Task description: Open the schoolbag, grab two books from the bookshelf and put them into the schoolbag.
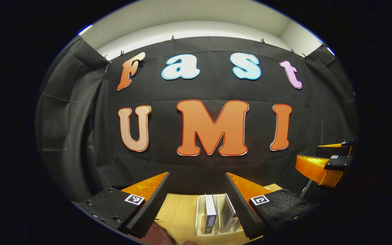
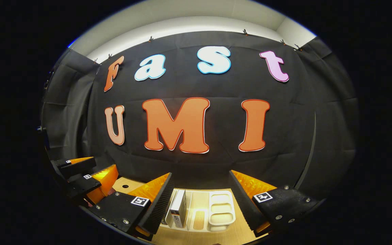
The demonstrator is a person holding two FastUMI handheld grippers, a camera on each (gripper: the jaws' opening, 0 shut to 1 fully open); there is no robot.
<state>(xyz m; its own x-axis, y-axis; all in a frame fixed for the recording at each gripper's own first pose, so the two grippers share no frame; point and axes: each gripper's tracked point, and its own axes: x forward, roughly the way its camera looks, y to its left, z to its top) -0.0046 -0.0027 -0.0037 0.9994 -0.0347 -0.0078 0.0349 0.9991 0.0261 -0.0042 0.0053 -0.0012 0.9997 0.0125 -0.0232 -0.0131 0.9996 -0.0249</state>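
**Both grippers raised and spread wide, books upright in the rack**

Left gripper [image 1: 196, 204], left gripper view: fingers splayed far apart, nothing between them, touching nothing. It hangs above the table [image 1: 179, 212], pointed at the booth wall. Between the fingertips, below, sits the white bookshelf [image 1: 200, 217], a slotted desk rack on the light wood top.

Right gripper [image 2: 201, 200], right gripper view: also released, jaws wide, holding nothing. The same bookshelf [image 2: 196, 204] lies below its gap.

Each gripper shows in the other's view: the right gripper [image 1: 328, 160] to the right of the bookshelf in the left gripper view, the left gripper [image 2: 87, 173] to the left of it in the right gripper view. Both look parted there too.

Count:
- Books: two in the left gripper view, both upright in the bookshelf. One with a blue-and-white spine [image 1: 210, 212], one pale book [image 1: 230, 216] leaning slightly just right of it. The right gripper view makes out one white book [image 2: 179, 207] at the bookshelf's left end.
- Bookshelf: one.
- Grippers: two.
- A dark reddish shape [image 1: 155, 234] sits at the table's near edge, left of the bookshelf; cannot tell what it is.

Writing: spine print on the blue book too small to read. Each finger carries a square black-and-white marker tag.
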